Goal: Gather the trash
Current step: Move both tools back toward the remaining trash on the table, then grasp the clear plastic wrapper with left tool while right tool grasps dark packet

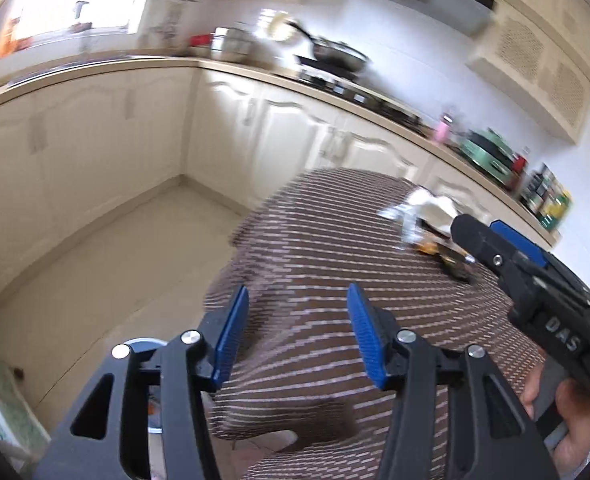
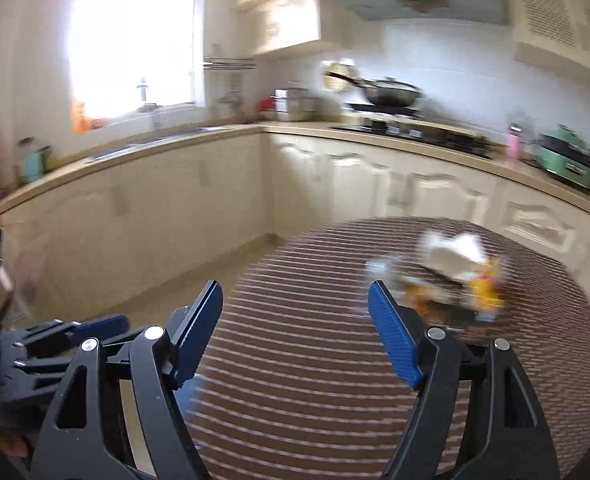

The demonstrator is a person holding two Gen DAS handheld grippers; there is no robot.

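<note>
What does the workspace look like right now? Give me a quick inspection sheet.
Surface: round table under a brown striped cloth, mostly bare.
Job's things: trash pile on the table's far right side, white crumpled paper with orange and yellow wrappers; blurred, single pieces cannot be told.
Clutter: nothing seen on the table besides the pile.
Grippers: left gripper open, nothing between its jaws; right gripper open, empty, short of the pile.
Cables: nothing seen.
Surroundings: kitchen with cream cabinets, wok on the stove, green appliance and pink bottle on the counter, sink below a bright window.
</note>
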